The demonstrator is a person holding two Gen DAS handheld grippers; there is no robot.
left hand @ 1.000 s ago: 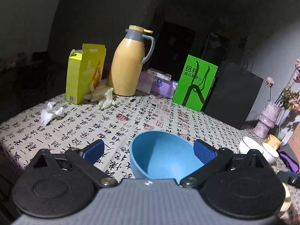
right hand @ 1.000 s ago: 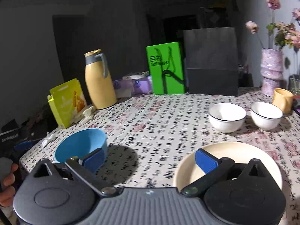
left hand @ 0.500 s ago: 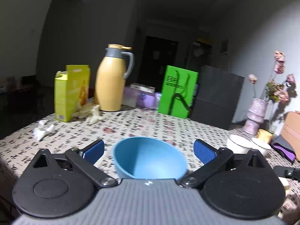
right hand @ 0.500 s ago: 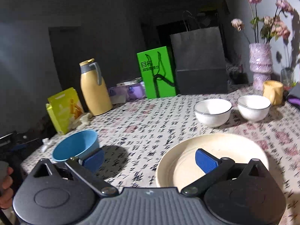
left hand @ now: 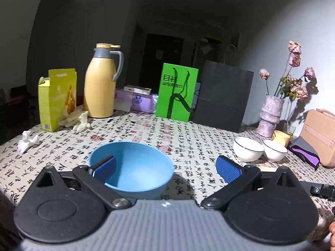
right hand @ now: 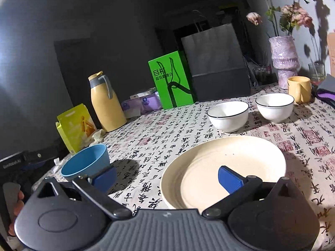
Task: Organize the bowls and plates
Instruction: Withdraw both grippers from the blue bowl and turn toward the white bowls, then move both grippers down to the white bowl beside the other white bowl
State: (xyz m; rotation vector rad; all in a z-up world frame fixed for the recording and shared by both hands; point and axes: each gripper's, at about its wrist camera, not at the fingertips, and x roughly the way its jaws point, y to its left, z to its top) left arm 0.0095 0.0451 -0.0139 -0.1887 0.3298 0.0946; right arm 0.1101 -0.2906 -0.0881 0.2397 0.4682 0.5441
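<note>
A blue bowl (left hand: 134,167) sits on the patterned tablecloth just ahead of my left gripper (left hand: 165,167), which is open; its left pad (left hand: 104,166) overlaps the bowl's near rim in the image. The same blue bowl (right hand: 86,162) shows low at the left of the right wrist view. My right gripper (right hand: 166,175) is open, its right pad (right hand: 229,178) over a cream plate (right hand: 226,167). Two white bowls with dark rims (right hand: 228,115) (right hand: 274,107) stand side by side behind the plate, also seen as white bowls (left hand: 248,151) (left hand: 274,152) from the left.
Along the back stand a yellow box (left hand: 56,98), a tan thermos jug (left hand: 100,83), a green box (left hand: 177,92), a black paper bag (left hand: 222,100) and a vase of flowers (left hand: 271,115). A yellow mug (right hand: 298,92) is right of the white bowls. A crumpled tissue (left hand: 28,141) lies at left.
The left gripper has shifted so the blue bowl sits more to its left, with the left pad now over the rim. The right gripper has come closer over the cream plate.
</note>
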